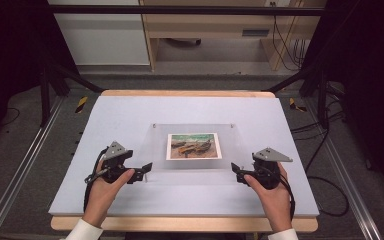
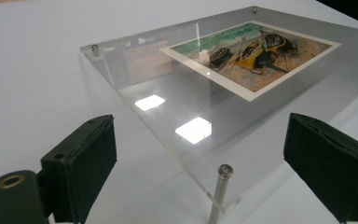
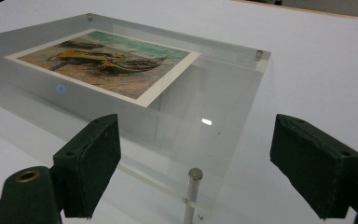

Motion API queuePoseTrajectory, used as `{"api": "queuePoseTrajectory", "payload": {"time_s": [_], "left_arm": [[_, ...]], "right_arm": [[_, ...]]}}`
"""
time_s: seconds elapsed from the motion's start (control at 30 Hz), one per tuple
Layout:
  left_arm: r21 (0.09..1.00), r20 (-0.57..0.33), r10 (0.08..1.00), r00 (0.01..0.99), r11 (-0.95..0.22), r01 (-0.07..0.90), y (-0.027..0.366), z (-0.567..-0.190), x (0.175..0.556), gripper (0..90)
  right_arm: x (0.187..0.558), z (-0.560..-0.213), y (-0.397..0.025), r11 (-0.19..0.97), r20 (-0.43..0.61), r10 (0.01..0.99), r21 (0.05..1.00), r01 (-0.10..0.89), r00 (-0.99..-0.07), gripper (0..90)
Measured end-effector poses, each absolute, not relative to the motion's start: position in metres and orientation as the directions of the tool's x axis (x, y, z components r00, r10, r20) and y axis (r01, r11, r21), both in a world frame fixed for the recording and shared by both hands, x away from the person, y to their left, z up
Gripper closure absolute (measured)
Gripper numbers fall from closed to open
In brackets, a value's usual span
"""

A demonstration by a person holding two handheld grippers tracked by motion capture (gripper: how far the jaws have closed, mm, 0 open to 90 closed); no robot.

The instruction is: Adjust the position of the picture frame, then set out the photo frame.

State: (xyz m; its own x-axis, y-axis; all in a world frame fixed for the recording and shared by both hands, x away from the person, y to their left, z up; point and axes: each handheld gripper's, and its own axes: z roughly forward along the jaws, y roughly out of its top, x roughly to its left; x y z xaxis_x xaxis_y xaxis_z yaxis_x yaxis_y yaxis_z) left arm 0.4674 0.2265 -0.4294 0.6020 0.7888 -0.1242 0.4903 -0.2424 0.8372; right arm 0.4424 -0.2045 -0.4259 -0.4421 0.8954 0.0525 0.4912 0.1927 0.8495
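A clear acrylic frame (image 1: 240,145) lies flat at the middle of the pale table, raised on small metal standoffs. Sandwiched in it is a painted print of boats (image 1: 194,145). My left gripper (image 1: 144,170) is open at the frame's near left corner, its jaws either side of the corner standoff (image 2: 222,181) without touching it. My right gripper (image 1: 235,170) is open at the near right corner, with that standoff (image 3: 194,184) between its jaws. The left gripper view shows the print (image 2: 251,51) beyond the acrylic (image 2: 168,116); the right gripper view shows the print (image 3: 107,60) likewise.
The pale table top (image 1: 130,115) has a wooden edge (image 1: 185,93) at the back and front. Black rig posts (image 1: 45,85) and aluminium rails (image 1: 20,175) flank it. Cables (image 1: 325,170) trail on the floor at right. A wooden cabinet (image 1: 210,30) stands behind.
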Motion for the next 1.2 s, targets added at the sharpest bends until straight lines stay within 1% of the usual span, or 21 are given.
{"api": "queuePoseTrajectory", "payload": {"time_s": [0.17, 0.23, 0.4, 0.5, 0.57, 0.67, 0.8, 0.83, 0.87, 1.2], "left_arm": [[0.827, -0.141, 0.79, 0.596, -0.237, 0.51, 0.232, -0.432, 0.476, 9.2], [0.829, -0.157, 0.791, 0.592, -0.221, 0.514, 0.233, -0.431, 0.48, 10.6], [0.833, -0.158, 0.795, 0.586, -0.212, 0.511, 0.231, -0.426, 0.486, 10.6], [0.827, -0.174, 0.785, 0.595, -0.211, 0.521, 0.229, -0.426, 0.485, 10.2], [0.819, -0.169, 0.782, 0.6, -0.228, 0.527, 0.228, -0.429, 0.485, 9.9], [0.81, -0.194, 0.781, 0.593, -0.213, 0.546, 0.225, -0.434, 0.484, 9.9], [0.805, -0.197, 0.781, 0.593, -0.216, 0.553, 0.223, -0.438, 0.483, 9.9], [0.801, -0.218, 0.777, 0.591, -0.204, 0.563, 0.223, -0.441, 0.483, 9.9], [0.801, -0.218, 0.777, 0.591, -0.204, 0.563, 0.223, -0.441, 0.483, 10.0], [0.792, -0.243, 0.768, 0.593, -0.195, 0.578, 0.216, -0.447, 0.483, 10.1]], "right_arm": [[0.453, -0.425, -0.2, 0.221, 0.054, 0.882, 0.83, 0.512, -0.469, 15.6], [0.461, -0.425, -0.199, 0.226, 0.065, 0.877, 0.819, 0.527, -0.477, 14.8], [0.473, -0.422, -0.199, 0.238, 0.064, 0.868, 0.817, 0.525, -0.493, 14.6], [0.479, -0.42, -0.199, 0.22, 0.095, 0.863, 0.814, 0.538, -0.496, 14.3], [0.48, -0.422, -0.198, 0.225, 0.094, 0.862, 0.81, 0.542, -0.499, 14.3], [0.478, -0.429, -0.197, 0.216, 0.123, 0.857, 0.797, 0.565, -0.501, 14.4], [0.478, -0.434, -0.196, 0.216, 0.14, 0.852, 0.783, 0.583, -0.504, 14.2], [0.479, -0.435, -0.196, 0.218, 0.141, 0.851, 0.782, 0.584, -0.507, 14.2], [0.48, -0.436, -0.195, 0.213, 0.148, 0.852, 0.778, 0.591, -0.503, 14.2], [0.481, -0.44, -0.198, 0.211, 0.143, 0.858, 0.777, 0.593, -0.493, 12.1]]}}
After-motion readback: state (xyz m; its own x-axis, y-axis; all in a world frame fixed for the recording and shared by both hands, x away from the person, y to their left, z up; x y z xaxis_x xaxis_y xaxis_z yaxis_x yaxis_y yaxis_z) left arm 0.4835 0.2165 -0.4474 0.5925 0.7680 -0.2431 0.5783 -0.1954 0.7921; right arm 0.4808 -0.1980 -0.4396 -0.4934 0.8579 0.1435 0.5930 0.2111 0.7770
